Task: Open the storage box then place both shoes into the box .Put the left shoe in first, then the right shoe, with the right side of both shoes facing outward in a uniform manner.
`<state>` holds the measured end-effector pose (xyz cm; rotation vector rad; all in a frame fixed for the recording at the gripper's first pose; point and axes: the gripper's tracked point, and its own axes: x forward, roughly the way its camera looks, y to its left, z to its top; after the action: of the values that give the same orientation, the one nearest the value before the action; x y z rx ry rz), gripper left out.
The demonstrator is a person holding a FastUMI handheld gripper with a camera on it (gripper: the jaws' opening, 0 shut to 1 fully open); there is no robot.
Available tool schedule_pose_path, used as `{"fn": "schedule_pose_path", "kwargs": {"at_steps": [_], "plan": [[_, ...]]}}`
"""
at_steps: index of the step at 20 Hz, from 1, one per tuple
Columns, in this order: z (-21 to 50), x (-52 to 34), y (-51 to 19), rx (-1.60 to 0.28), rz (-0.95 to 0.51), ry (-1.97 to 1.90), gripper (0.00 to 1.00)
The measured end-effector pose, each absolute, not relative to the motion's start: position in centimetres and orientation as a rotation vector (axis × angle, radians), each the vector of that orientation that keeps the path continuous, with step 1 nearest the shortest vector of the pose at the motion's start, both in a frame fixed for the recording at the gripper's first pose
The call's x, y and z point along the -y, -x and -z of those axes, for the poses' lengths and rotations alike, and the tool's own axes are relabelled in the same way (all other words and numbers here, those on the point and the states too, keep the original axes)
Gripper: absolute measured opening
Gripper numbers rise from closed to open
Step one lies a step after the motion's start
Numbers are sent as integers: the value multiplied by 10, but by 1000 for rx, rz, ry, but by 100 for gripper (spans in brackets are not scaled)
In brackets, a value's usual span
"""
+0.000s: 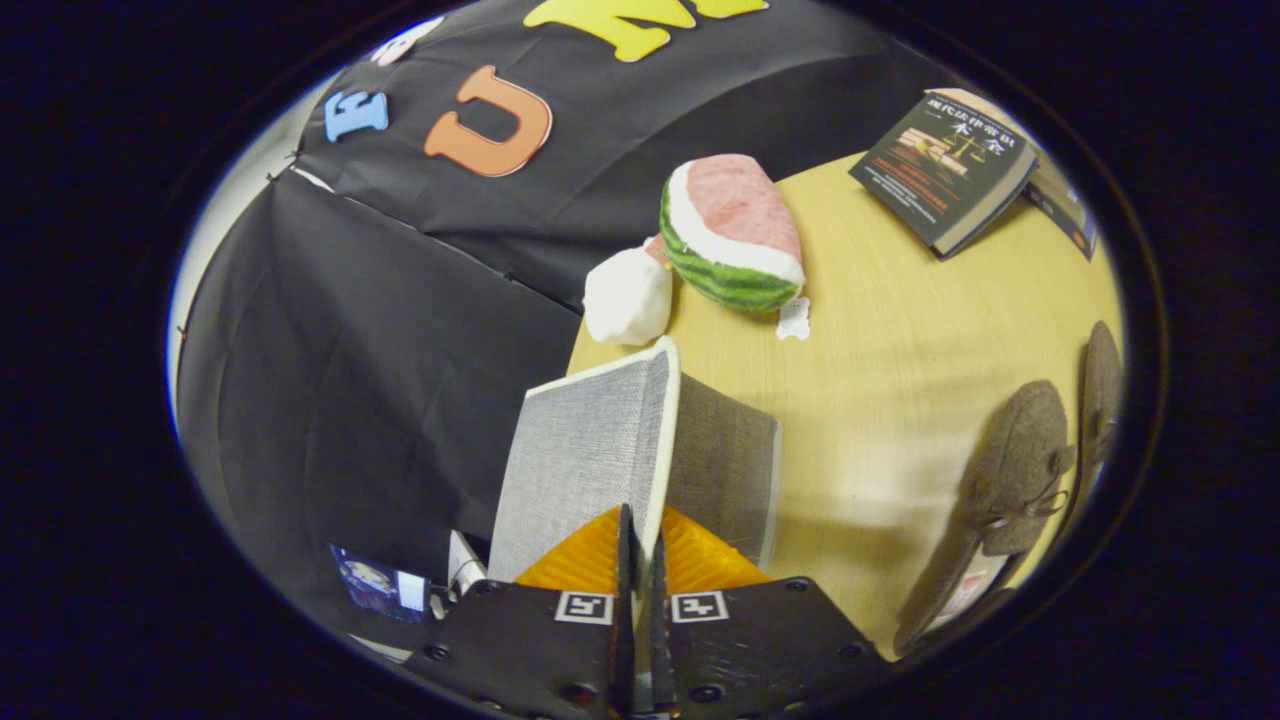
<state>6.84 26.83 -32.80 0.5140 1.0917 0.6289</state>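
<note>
Gripper (pixel 640 560) fingers pressed together w/ the thin white rim of the grey fabric storage box lid (pixel 585 465) pinched between them; lid stands raised, tilted up on edge. Grey fabric box body (pixel 725 465) sits just behind lid, near the edge of the light wood round tabletop (pixel 900 340). Pair of brown felt shoes (pixel 1010 480) lies side by side at the tabletop's opposite edge, well apart from box. Beyond the fingers: plush watermelon slice (pixel 735 230) touching a white plush lump (pixel 628 297) at the edge. Dark-cover book (pixel 945 170) at the far edge.
</note>
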Motion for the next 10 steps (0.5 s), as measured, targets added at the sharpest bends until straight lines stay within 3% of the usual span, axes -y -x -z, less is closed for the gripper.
{"fn": "schedule_pose_path", "kwargs": {"at_steps": [2, 10], "plan": [[323, -269, -67, -1075, -613, -452, 1], [235, -297, -62, -1040, -652, -606, 0]]}}
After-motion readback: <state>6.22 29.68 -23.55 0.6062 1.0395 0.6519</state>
